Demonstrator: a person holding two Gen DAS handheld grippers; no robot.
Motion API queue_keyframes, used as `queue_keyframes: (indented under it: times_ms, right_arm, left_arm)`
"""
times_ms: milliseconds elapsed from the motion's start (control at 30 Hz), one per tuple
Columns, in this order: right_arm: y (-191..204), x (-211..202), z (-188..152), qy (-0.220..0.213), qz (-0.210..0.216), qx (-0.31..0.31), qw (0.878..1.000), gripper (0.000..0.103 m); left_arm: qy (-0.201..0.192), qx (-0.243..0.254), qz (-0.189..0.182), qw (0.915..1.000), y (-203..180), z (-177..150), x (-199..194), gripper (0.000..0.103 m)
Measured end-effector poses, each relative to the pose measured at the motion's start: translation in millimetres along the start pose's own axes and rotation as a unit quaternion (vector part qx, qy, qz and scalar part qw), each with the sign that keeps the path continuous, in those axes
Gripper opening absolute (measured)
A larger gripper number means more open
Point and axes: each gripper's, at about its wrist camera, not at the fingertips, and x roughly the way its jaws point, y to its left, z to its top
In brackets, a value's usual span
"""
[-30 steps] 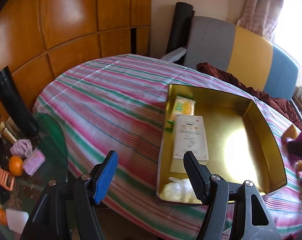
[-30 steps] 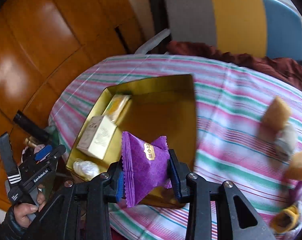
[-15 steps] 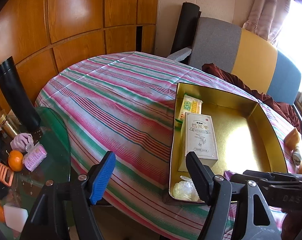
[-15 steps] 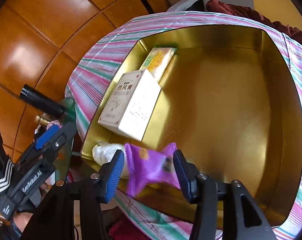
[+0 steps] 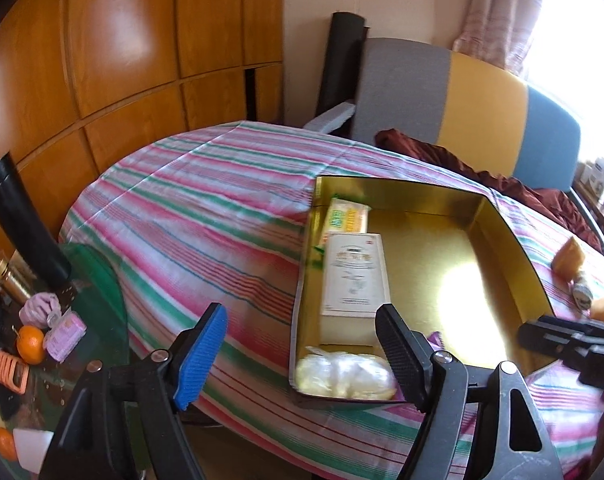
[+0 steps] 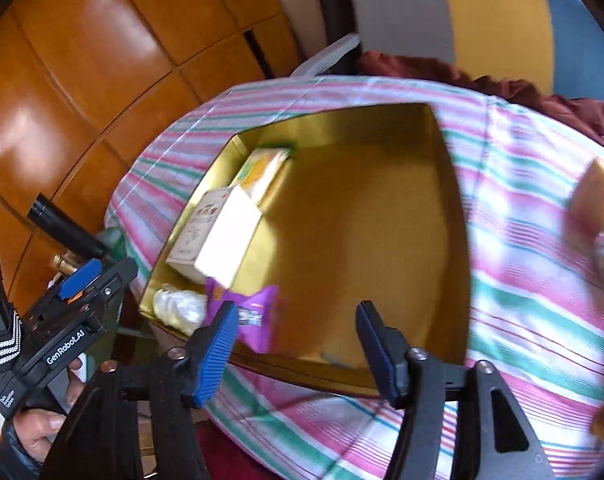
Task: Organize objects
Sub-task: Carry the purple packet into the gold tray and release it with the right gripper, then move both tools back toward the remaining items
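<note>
Left of the gold tin (image 5: 498,216), over the striped tablecloth (image 5: 206,216): left gripper (image 5: 302,356), jaws opening wide, nothing between them

Inside the tin along its left wall, far end to near end: yellow packet (image 5: 348,218), white box (image 5: 354,276), clear plastic bag (image 5: 344,376)

Just right of the bag, against the tin's near wall: purple snack packet (image 6: 254,314), lying loose on the gold floor

Over the tin's near edge: right gripper (image 6: 296,344), jaws opening, empty, blue pads clear of the purple packet

Right of the tin, on the cloth: orange-wrapped snacks (image 5: 568,254), blurred
</note>
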Motion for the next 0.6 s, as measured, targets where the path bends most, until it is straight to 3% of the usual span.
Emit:
queue_keyframes:
  times_ms: [333,600]
  right_arm:
    - [-79,-63,-18,-0.050,-0.063,0.073,0.994,0.073]
    - [-162,-122,-38,-0.088,-0.139,0.154,0.974,0.077]
  left_arm:
    - [0.006,0.053,-0.042,0.9977,-46,-2,-7,0.077]
    - [0.007,0.095,-0.071,0.9929,-82,-2,-11,0.078]
